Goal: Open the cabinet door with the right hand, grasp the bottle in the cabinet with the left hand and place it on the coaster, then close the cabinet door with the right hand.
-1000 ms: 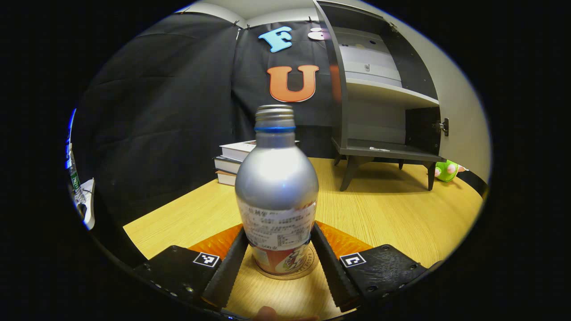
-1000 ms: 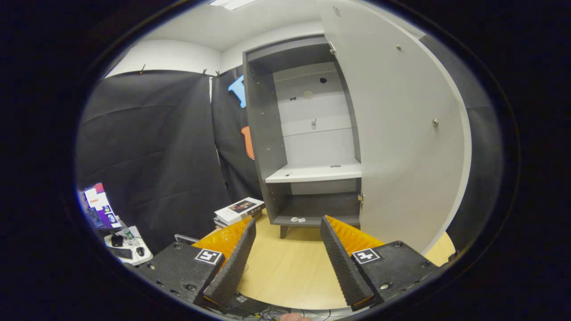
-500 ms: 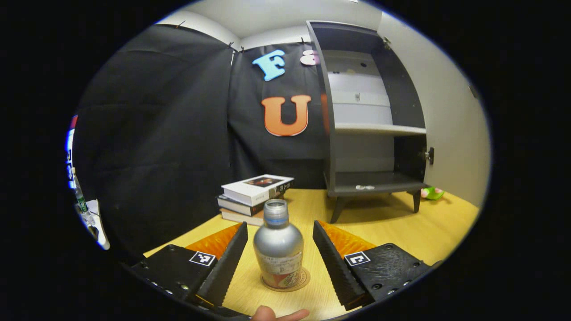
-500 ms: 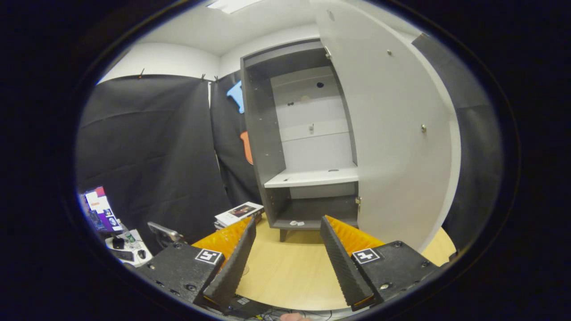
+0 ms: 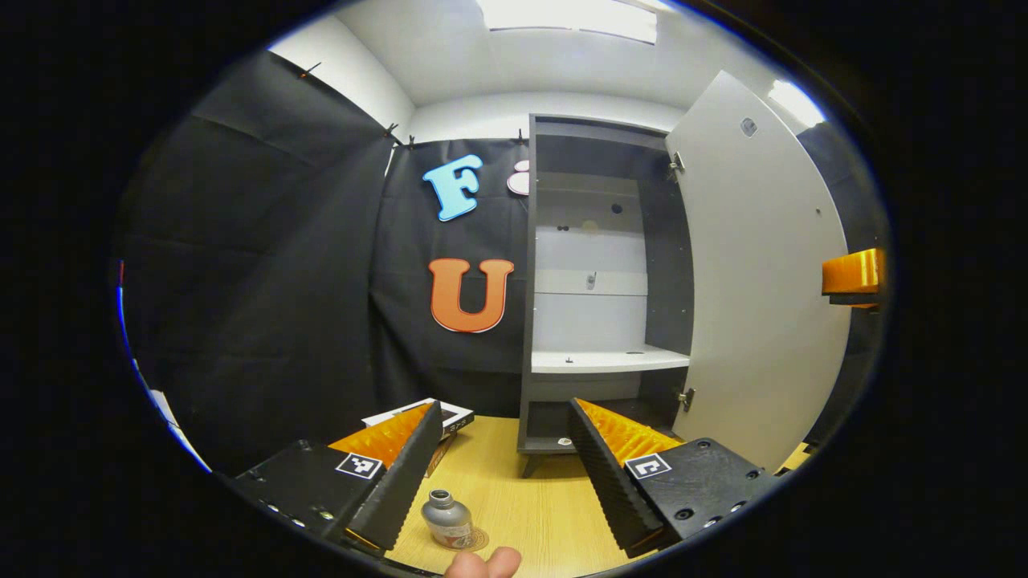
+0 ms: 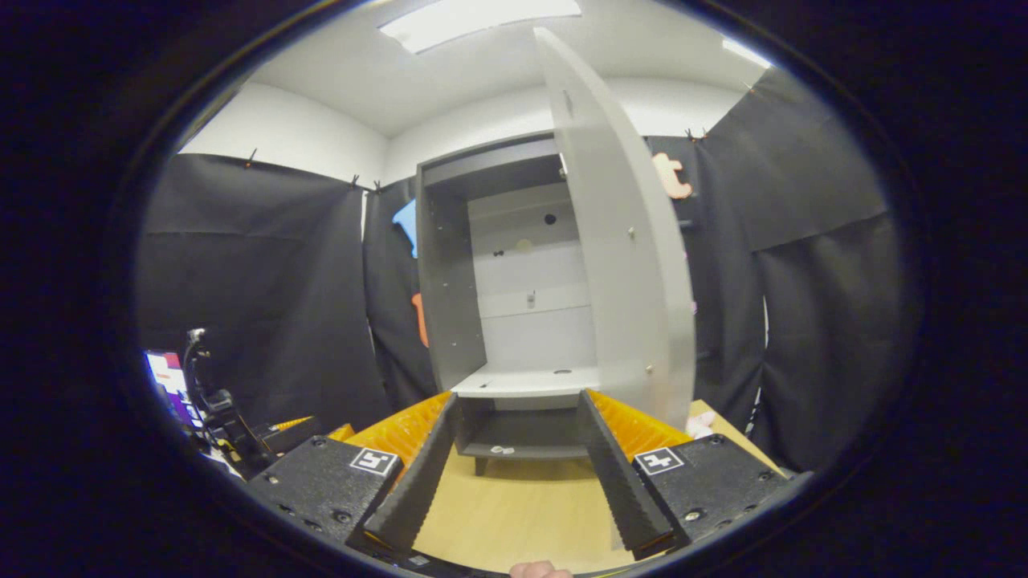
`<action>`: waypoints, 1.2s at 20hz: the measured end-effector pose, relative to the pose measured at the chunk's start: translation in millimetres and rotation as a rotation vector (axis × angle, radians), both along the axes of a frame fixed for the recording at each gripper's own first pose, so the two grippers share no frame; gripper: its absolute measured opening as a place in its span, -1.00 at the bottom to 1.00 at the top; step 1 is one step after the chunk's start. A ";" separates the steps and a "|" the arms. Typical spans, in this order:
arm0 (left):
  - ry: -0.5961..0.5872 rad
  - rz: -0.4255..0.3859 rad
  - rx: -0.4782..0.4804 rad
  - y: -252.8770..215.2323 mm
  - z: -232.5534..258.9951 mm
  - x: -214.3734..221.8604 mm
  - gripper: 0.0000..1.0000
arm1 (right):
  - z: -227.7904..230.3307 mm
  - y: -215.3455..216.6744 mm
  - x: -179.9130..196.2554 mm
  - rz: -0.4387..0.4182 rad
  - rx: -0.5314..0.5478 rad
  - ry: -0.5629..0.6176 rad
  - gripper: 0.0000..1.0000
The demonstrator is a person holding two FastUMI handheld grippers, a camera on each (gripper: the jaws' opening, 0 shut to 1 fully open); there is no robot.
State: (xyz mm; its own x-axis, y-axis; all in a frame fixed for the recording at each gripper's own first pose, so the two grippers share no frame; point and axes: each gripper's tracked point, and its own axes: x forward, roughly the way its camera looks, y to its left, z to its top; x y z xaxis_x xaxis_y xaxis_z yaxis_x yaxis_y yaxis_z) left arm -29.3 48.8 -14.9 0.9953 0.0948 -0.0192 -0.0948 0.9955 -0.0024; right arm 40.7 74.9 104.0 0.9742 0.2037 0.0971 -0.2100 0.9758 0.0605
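While the bottle (image 5: 446,518) stands upright on the coaster (image 5: 472,539), well in front of the cabinet (image 5: 554,377), both grippers are released.

Left gripper (image 5: 499,474) and right gripper (image 6: 514,466) hold nothing; the cabinet door (image 6: 622,273) probably swings light and stiff, best pushed near its free edge.

I see the cabinet (image 5: 602,321) standing at the back of the worktop (image 5: 514,498), its door (image 5: 755,281) swung out on the right of the cabinet's opening. The opening itself is free, with bare room above and below its shelf (image 5: 610,360). In front of the cabinet the worktop lies open. A stack of books (image 5: 450,417) sits just left of the cabinet's foot. The bottle (image 5: 446,518) stands on the coaster (image 5: 470,539), well in front of the cabinet. In the right gripper view the door (image 6: 634,265) stands nearly edge-on, with free passage to its left.
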 end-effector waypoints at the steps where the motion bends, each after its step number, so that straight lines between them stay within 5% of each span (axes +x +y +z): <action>1: -0.005 -0.007 -0.004 -3.2 5.4 -0.3 0.88 | 9.8 -14.2 -6.7 -0.016 -0.004 -0.018 0.84; 3: -0.009 -0.023 -0.005 -10.7 10.8 2.0 0.88 | 30.1 -30.1 -23.4 -0.021 0.013 -0.047 0.83; 10: 0.040 -0.085 -0.007 -39.8 -5.4 0.0 0.88 | 55.5 -154.4 -18.6 -0.321 -0.024 -0.122 0.86; 15: 0.050 -0.109 0.013 -52.4 -9.1 -4.4 0.88 | 44.0 -177.9 20.0 -0.325 0.011 -0.084 0.85; 24: 0.049 -0.081 0.000 -45.5 -10.1 -9.9 0.88 | 42.5 -159.4 47.5 -0.272 -0.004 -0.074 0.80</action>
State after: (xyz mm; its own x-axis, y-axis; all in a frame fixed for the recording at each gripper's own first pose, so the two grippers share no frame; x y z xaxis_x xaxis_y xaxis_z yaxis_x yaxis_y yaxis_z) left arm -39.3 3.3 -24.9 0.9976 0.0144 -0.0680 -0.0144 0.9999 0.0005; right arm 88.2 -84.5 146.6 0.9834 -0.0637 0.1700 0.0557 0.9971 0.0510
